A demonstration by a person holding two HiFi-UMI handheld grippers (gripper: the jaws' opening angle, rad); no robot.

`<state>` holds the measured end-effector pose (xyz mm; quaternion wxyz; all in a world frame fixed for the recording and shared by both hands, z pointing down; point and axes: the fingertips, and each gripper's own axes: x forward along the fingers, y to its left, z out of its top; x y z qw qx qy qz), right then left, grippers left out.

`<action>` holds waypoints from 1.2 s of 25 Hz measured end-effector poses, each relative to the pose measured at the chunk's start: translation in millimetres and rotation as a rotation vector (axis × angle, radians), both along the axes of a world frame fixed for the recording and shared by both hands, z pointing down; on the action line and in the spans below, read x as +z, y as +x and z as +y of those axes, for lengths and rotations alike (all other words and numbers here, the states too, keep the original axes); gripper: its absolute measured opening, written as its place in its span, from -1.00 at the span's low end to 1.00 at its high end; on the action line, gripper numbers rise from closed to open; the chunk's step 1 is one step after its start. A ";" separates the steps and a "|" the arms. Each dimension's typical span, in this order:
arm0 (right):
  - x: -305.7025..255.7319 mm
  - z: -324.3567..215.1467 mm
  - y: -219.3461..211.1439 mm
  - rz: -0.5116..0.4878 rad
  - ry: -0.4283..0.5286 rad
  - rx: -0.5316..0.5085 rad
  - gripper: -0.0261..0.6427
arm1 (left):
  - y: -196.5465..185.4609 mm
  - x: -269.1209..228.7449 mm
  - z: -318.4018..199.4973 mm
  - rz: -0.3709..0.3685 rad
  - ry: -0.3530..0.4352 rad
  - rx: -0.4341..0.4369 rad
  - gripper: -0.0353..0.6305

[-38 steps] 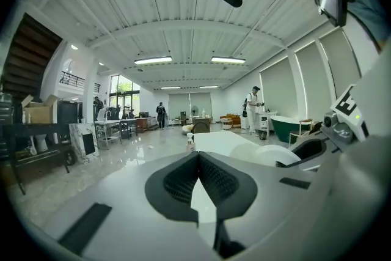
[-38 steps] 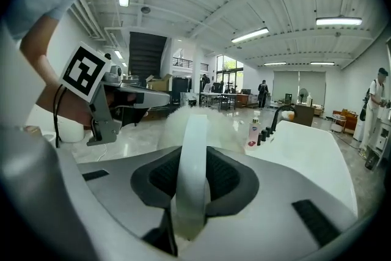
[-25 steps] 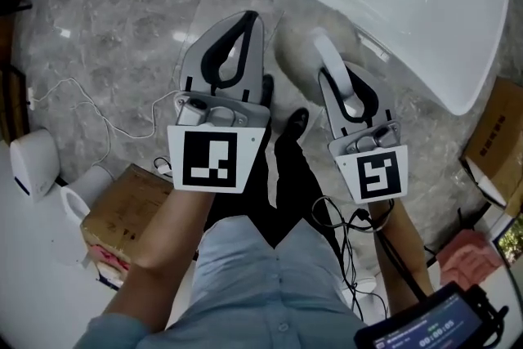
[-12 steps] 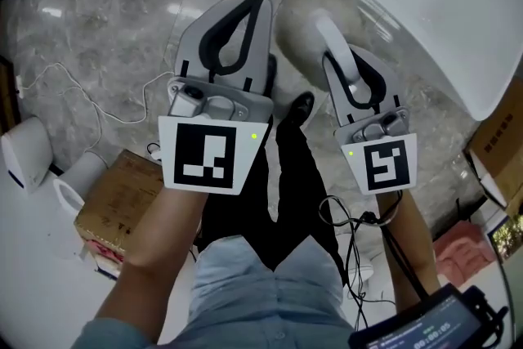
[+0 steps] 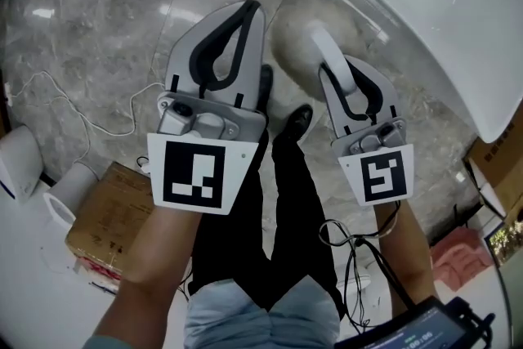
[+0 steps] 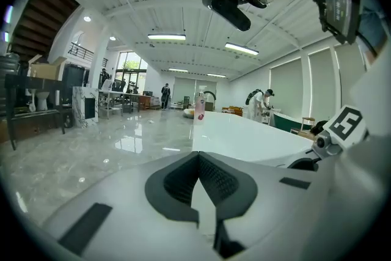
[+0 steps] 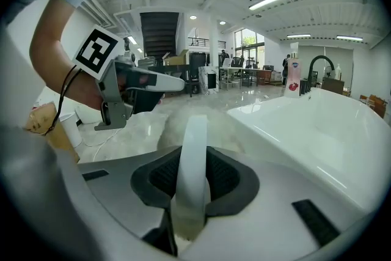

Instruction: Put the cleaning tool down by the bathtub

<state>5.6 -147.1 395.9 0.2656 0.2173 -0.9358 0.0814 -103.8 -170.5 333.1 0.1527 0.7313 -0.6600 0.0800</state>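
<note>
Clamped in the right hand-held gripper (image 5: 331,71): the flat white handle of the cleaning tool (image 5: 310,41), pinched between both dark pads and running out past the jaw tips; at its far end, the fluffy pale head, low over the marble floor (image 5: 90,29) and just beside the outer wall of the bathtub (image 5: 425,20); cannot tell whether the head touches the floor or the tub. To the left, near and roughly parallel, the left hand-held gripper (image 5: 248,11), closed tip to tip with nothing between the pads, pointing forward and slightly down. Below both, between the forearms, black trousers (image 5: 278,208) and dark shoes (image 5: 298,120) on the floor. Farther along the tub's rim, in the right gripper view, a pale bottle (image 7: 294,79) with a red label; beside it, a black curved tap (image 7: 317,67). Toward the left edge of the head view, a cardboard box (image 5: 106,212); above it, a loose white cable (image 5: 90,114) trailing across the floor.
</note>
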 end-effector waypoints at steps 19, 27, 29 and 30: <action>127.8 -21.0 -11.0 0.045 0.004 -0.125 -0.62 | -12.7 121.3 -8.6 -0.005 -0.034 0.002 -0.85; 180.0 -31.3 -14.9 0.062 -0.011 -0.161 -0.62 | -22.0 166.8 -18.3 -0.018 -0.036 -0.007 -0.85; 191.9 -33.1 -15.8 0.065 -0.014 -0.164 -0.62 | -22.6 177.1 -20.0 -0.021 -0.039 -0.008 -0.85; 197.4 -34.1 -16.1 0.067 -0.014 -0.166 -0.62 | -22.7 182.1 -20.4 -0.022 -0.040 -0.007 -0.85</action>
